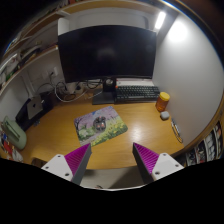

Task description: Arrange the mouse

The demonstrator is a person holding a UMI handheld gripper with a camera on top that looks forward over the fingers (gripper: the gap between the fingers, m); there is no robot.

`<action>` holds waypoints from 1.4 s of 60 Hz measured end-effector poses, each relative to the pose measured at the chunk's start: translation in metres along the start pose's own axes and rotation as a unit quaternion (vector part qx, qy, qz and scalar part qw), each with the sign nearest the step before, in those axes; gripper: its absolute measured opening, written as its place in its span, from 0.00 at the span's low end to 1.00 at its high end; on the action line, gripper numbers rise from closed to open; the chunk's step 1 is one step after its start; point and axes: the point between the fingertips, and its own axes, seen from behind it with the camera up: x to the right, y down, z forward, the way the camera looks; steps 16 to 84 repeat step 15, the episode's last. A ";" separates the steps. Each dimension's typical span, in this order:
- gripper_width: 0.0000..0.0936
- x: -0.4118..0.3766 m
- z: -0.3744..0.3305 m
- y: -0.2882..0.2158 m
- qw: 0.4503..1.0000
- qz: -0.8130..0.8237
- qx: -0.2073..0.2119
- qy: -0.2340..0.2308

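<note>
Landmark: monitor (107,52), dark, standing at the back of the wooden desk (120,135).
Far left of monitor: a green object (14,133) at the desk edge; type cannot be told.
Below monitor, left: mouse pad (101,124) with a printed picture, lying flat on the desk, nothing on it.
Below monitor, centre: keyboard (135,93) just in front of the monitor stand.
Right of monitor: orange object (162,100) beside the keyboard end.
Further right: mouse (166,116), white, on bare desk, well apart from the mouse pad.
Gripper (113,160): fingers spread wide, pink pads showing, nothing between them; it hovers nearer than the mouse pad.
</note>
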 end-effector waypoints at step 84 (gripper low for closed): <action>0.92 0.029 -0.010 0.016 1.000 -0.002 -0.004 -0.003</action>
